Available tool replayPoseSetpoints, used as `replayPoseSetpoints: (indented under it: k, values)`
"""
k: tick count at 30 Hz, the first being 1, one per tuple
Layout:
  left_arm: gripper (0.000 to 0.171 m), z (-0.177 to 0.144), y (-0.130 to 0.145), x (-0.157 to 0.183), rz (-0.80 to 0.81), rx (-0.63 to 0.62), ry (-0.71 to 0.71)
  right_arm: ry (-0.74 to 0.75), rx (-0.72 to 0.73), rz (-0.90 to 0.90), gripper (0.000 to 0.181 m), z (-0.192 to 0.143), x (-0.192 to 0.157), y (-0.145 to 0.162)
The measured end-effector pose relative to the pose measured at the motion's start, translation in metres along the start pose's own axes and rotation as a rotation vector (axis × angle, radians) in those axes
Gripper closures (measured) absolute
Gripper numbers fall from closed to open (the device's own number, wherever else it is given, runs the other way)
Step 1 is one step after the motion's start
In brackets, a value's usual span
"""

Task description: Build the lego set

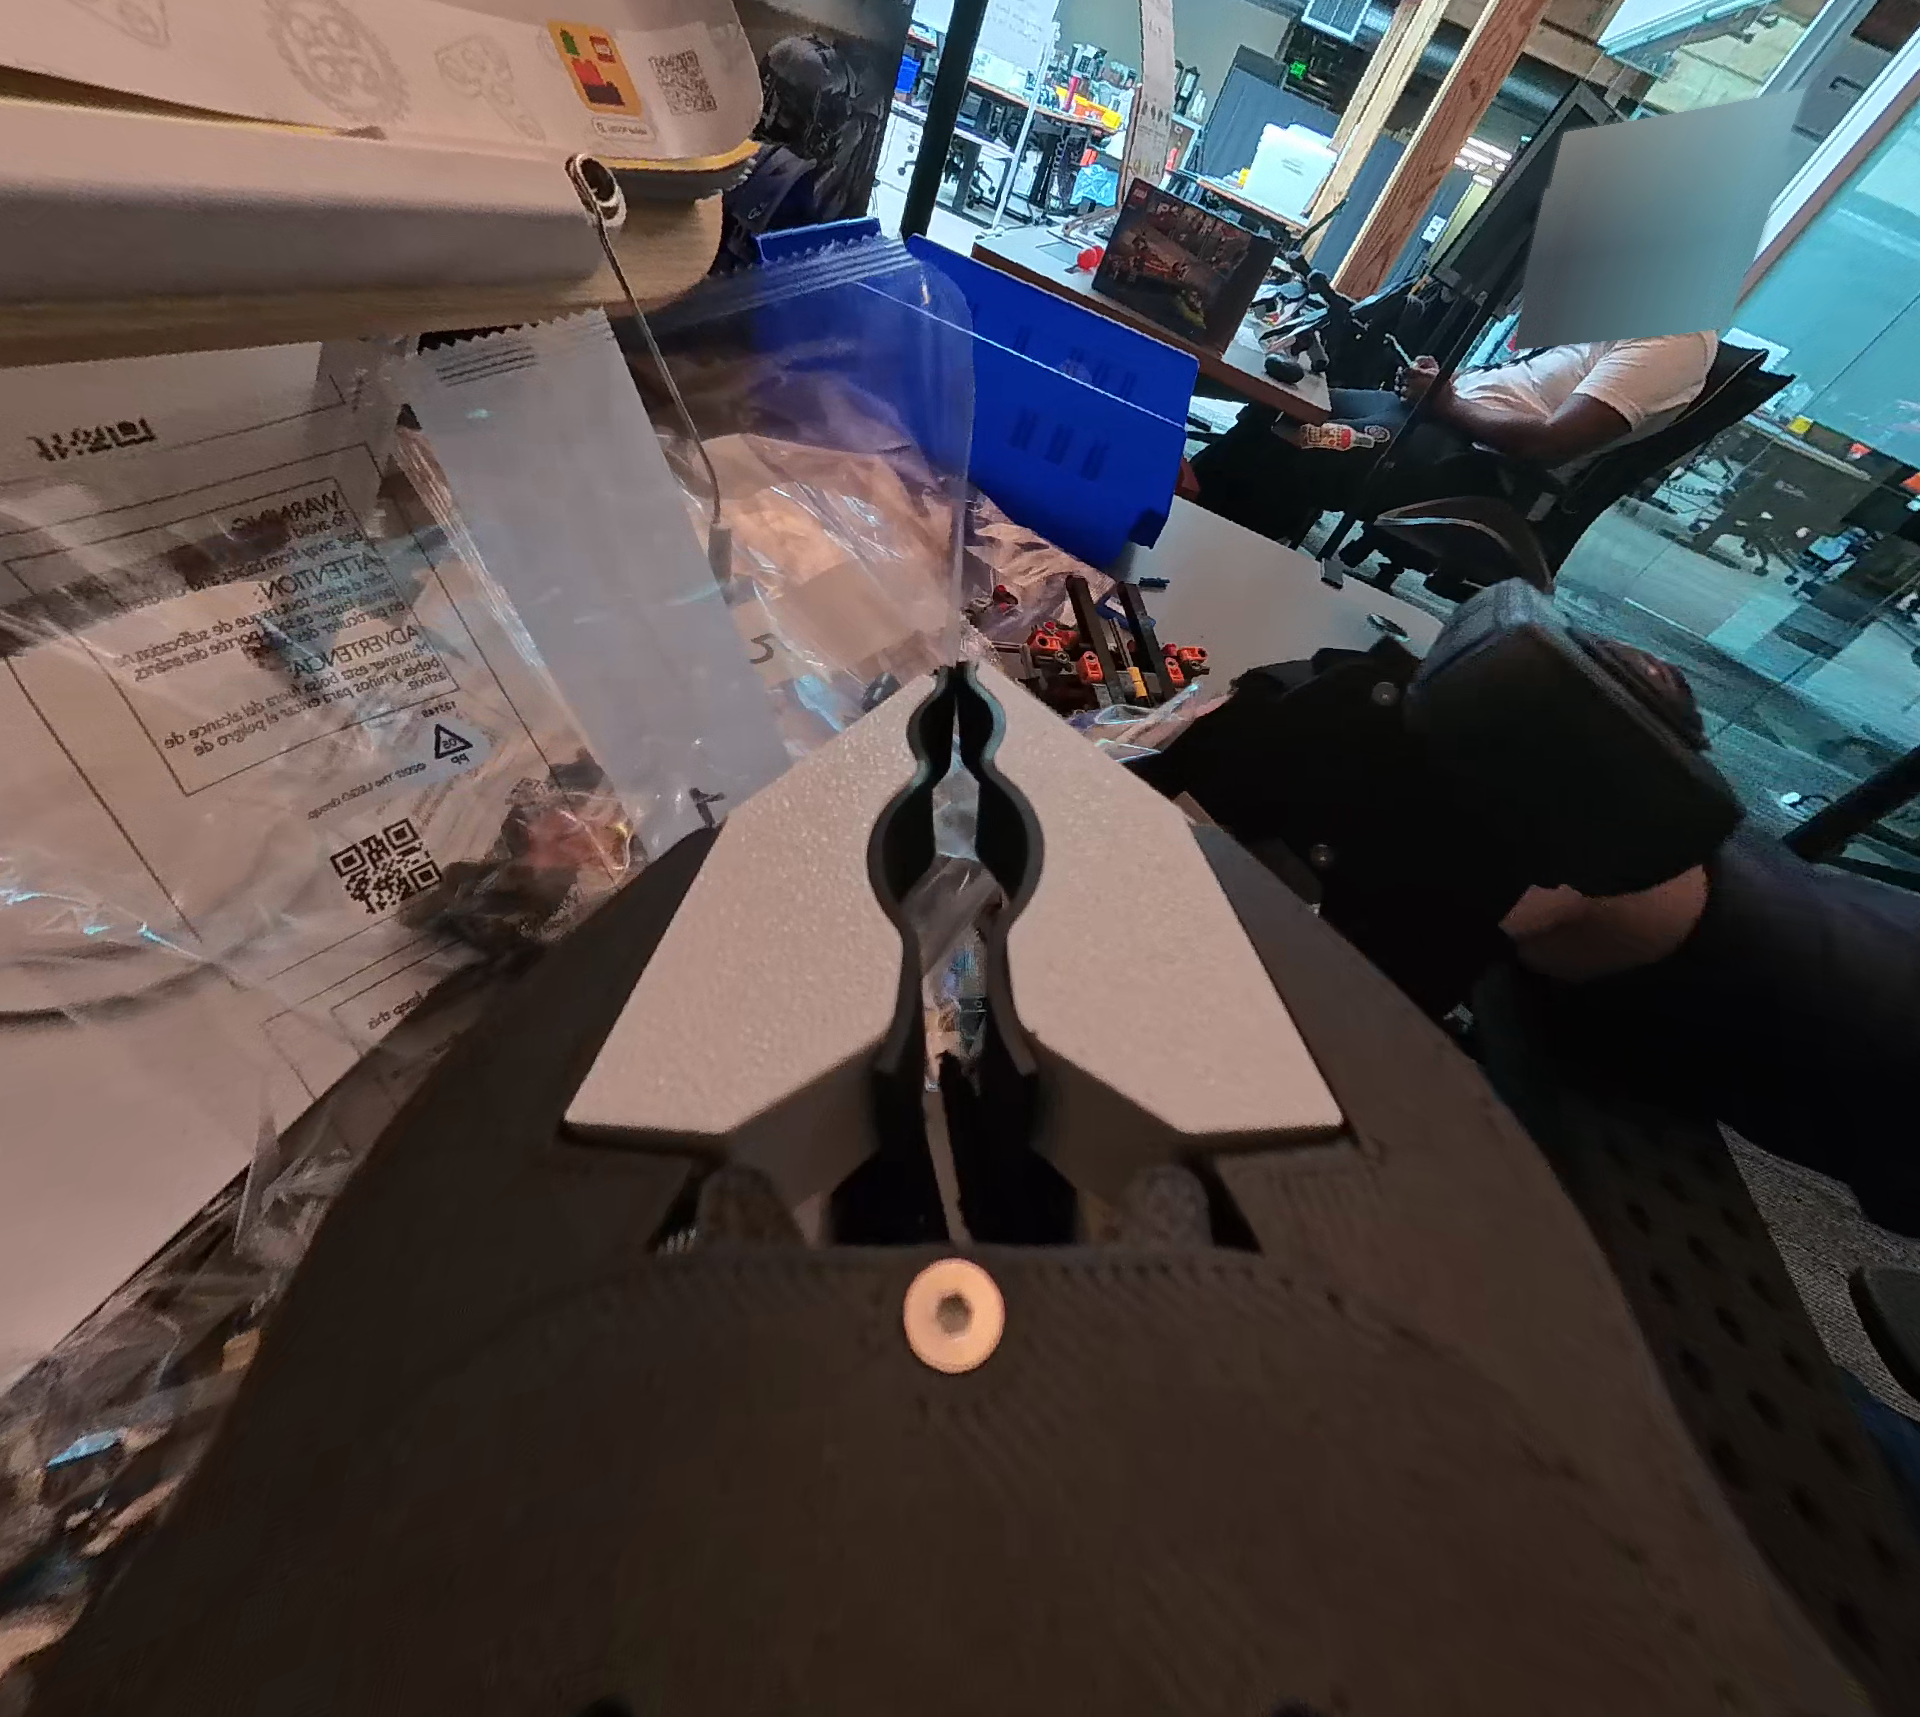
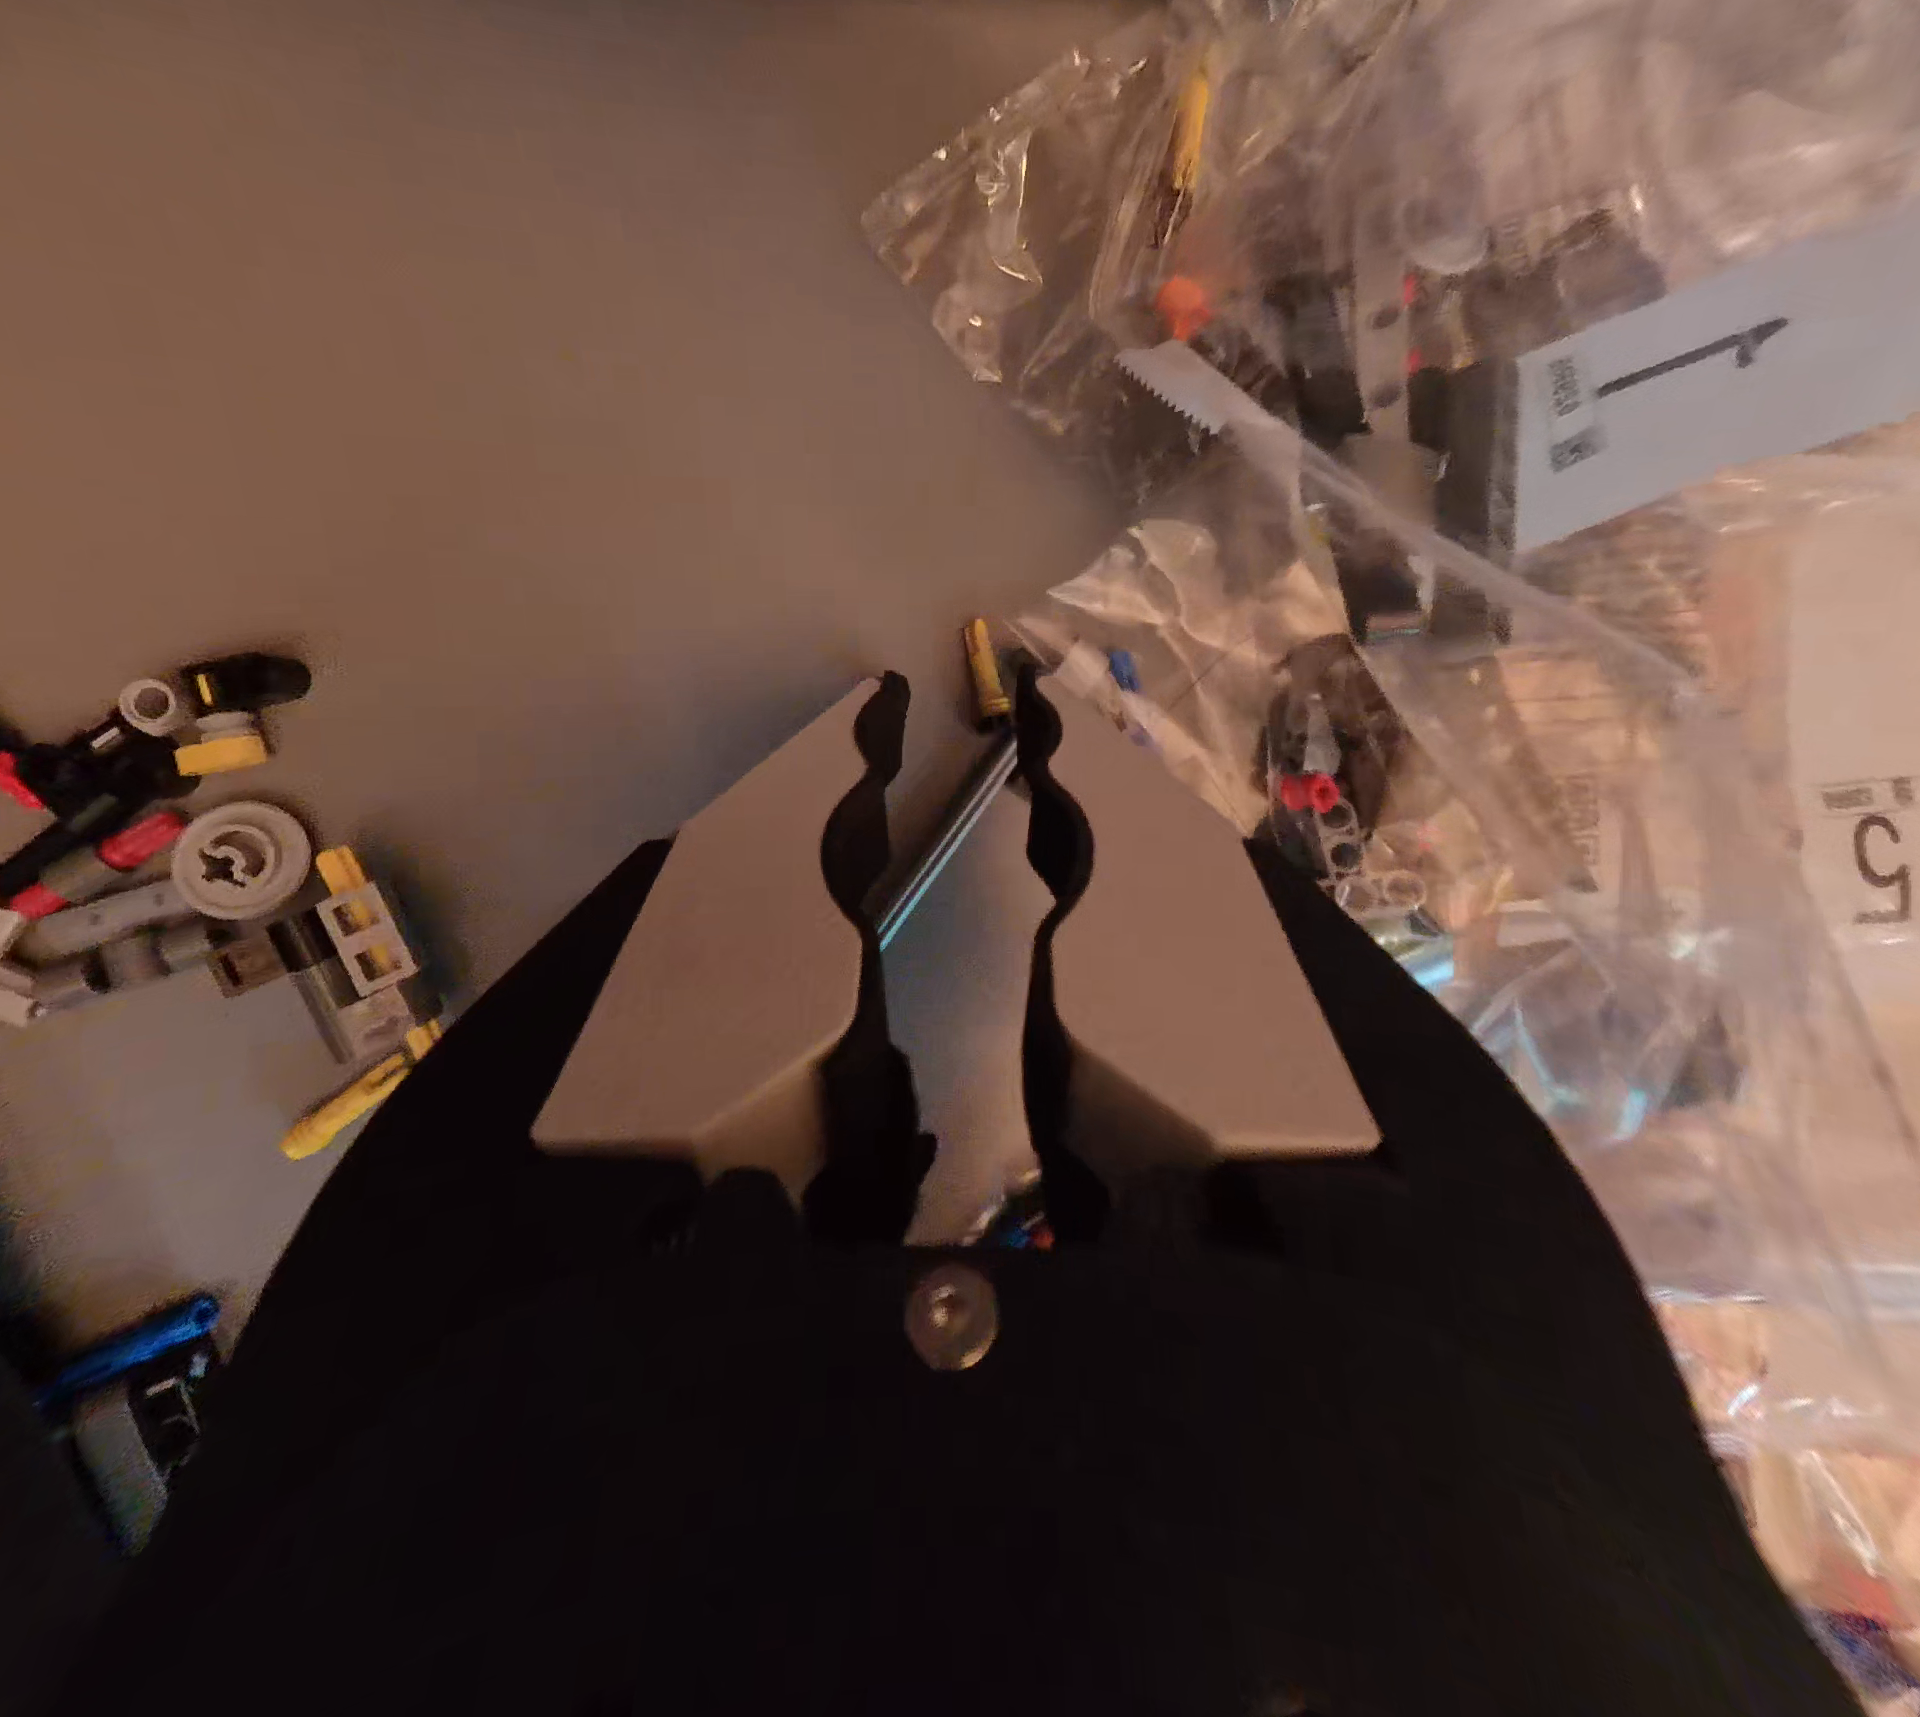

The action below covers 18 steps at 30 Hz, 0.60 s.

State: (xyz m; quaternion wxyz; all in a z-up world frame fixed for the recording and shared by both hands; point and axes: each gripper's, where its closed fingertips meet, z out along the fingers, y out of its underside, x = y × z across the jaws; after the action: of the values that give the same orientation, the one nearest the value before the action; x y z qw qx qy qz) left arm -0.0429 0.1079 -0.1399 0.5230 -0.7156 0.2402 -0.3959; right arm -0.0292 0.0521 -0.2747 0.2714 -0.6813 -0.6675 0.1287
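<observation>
My left gripper is shut on the edge of a clear plastic bag and holds it up above the table. A black, red and orange partly built lego assembly lies on the table beyond the tips. My right gripper is open and points down at the grey table. A long grey axle lies on the table between its fingers, with a small yellow pin just past the tips. A grey, yellow and red lego assembly lies at the left.
Several clear bags of lego parts pile up at the right of the right wrist view. White printed bags and an instruction booklet fill the left wrist view's left. A blue bin stands behind. A seated person is at another table.
</observation>
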Motion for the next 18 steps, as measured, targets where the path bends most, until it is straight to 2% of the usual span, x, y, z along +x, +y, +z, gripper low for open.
replayPoseSetpoints:
  k: [2, 4, 11, 14, 18]
  values:
    - [0.171, 0.000, 0.000, 0.000, 0.002, -0.002, -0.001, -0.012, -0.002, 0.007, 0.167, 0.001, 0.001, 0.001]
    - [0.171, 0.000, 0.000, 0.000, 0.001, -0.001, -0.001, -0.047, 0.002, 0.025, 0.180, 0.002, -0.002, 0.001]
    - [0.171, -0.001, 0.000, 0.000, 0.000, 0.000, 0.001, -0.151, 0.063, -0.015, 0.180, -0.010, -0.020, -0.004]
    - [0.171, -0.002, -0.002, 0.000, -0.001, 0.005, 0.001, -0.159, 0.247, -0.030, 0.180, -0.043, -0.020, -0.031]
    - [0.171, 0.000, -0.001, 0.001, -0.001, 0.000, 0.006, -0.017, 0.534, 0.021, 0.180, -0.101, 0.021, -0.063]
